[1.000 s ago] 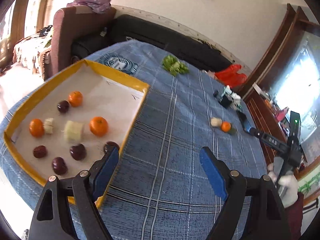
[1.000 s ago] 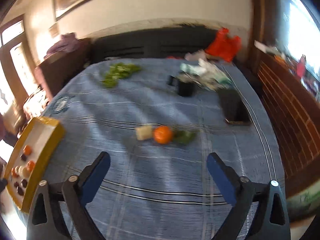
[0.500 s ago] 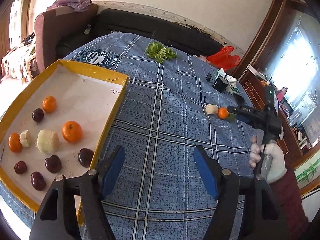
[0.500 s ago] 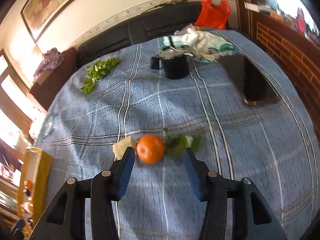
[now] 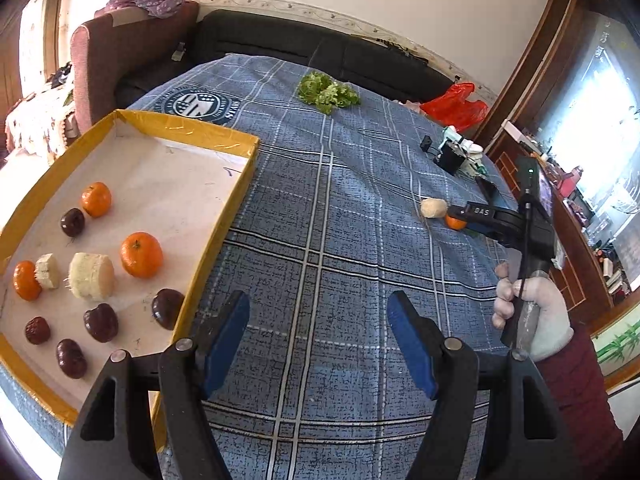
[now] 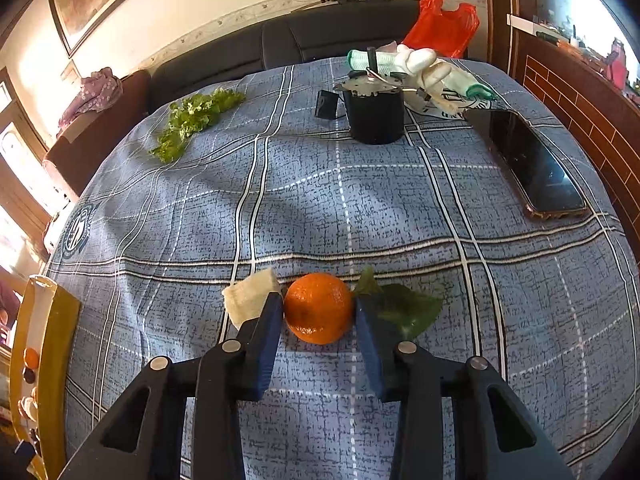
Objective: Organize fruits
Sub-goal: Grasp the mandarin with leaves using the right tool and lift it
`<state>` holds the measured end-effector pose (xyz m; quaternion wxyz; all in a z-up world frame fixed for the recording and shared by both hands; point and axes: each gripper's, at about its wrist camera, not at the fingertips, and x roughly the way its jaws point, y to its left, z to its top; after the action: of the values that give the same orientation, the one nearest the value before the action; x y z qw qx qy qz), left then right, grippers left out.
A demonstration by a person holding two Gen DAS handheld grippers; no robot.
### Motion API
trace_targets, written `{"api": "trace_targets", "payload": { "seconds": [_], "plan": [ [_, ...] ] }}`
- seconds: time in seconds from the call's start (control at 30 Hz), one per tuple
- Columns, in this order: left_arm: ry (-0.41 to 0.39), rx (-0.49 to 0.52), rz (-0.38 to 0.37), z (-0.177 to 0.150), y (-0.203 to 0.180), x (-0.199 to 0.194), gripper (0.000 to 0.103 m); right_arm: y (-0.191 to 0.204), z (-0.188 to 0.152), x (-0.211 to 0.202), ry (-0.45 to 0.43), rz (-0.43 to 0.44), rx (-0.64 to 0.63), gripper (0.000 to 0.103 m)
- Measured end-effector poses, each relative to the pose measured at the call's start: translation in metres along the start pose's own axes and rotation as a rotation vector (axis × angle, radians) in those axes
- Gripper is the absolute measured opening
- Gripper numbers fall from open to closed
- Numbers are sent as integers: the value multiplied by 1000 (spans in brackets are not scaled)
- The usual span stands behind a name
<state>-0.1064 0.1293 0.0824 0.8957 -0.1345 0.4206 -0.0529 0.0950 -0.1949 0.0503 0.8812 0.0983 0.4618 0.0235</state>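
A yellow-rimmed tray (image 5: 240, 184) at the left holds three oranges (image 5: 141, 255), several dark dates (image 5: 101, 322) and two pale cut chunks (image 5: 91, 276). My left gripper (image 5: 318, 340) is open and empty over the cloth beside the tray. In the right wrist view an orange (image 6: 319, 307) lies on the blue plaid cloth between the jaws of my right gripper (image 6: 318, 312). The jaws stand close on both sides of it, closing in. A pale chunk (image 6: 250, 298) lies just left of it and a green leaf (image 6: 404, 310) just right. The orange also shows in the left wrist view (image 5: 455, 223).
A black cup (image 6: 375, 114), white gloves (image 6: 420, 66) and a phone (image 6: 528, 164) lie at the far right of the table. Lettuce (image 6: 192, 120) lies at the far left. A dark sofa (image 5: 320, 56) and red bag (image 6: 440, 20) are behind. The tray edge (image 6: 44, 320) shows left.
My right gripper has moved forward down to the orange and narrowed its jaws around it. My left gripper has shifted slightly, staying open beside the tray.
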Motion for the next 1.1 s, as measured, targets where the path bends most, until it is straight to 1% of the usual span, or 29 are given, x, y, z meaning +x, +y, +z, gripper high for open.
{"api": "trace_targets", "payload": {
  "seconds": [0.13,0.17,0.27,0.37,0.47,0.5,0.53,0.63,0.73,0.87,0.93,1.03,1.1],
  "plan": [
    [-8,23,57,-2,-4,-1,71,0,-7,-8,10,14,6,39],
    [-6,24,61,-3,-4,-1,71,0,-10,-12,9,20,8,39],
    [19,24,51,-7,-5,5,71,-1,-30,-33,10,52,24,39],
    [22,28,37,-11,-8,8,71,-1,-54,-50,20,108,18,39],
    [49,39,37,-14,-15,14,71,0,-74,-57,23,113,-7,39],
    [51,46,32,-15,-18,14,71,0,-76,-56,24,107,-10,40],
    [37,64,32,-14,-23,11,71,1,-77,-52,31,101,-17,40],
    [4,120,77,-18,-35,8,71,6,-76,-50,7,101,-23,41],
    [15,151,113,-24,-43,14,71,12,-81,-52,-34,99,-50,41],
    [4,187,171,-27,-52,18,71,13,-88,-51,-80,90,-68,41],
    [9,197,182,-26,-55,21,72,12,-89,-47,-75,83,-64,41],
    [6,213,217,-26,-60,25,72,11,-88,-51,-97,92,-62,41],
    [12,213,221,-25,-61,28,72,11,-88,-50,-98,92,-63,41]
  ]
}}
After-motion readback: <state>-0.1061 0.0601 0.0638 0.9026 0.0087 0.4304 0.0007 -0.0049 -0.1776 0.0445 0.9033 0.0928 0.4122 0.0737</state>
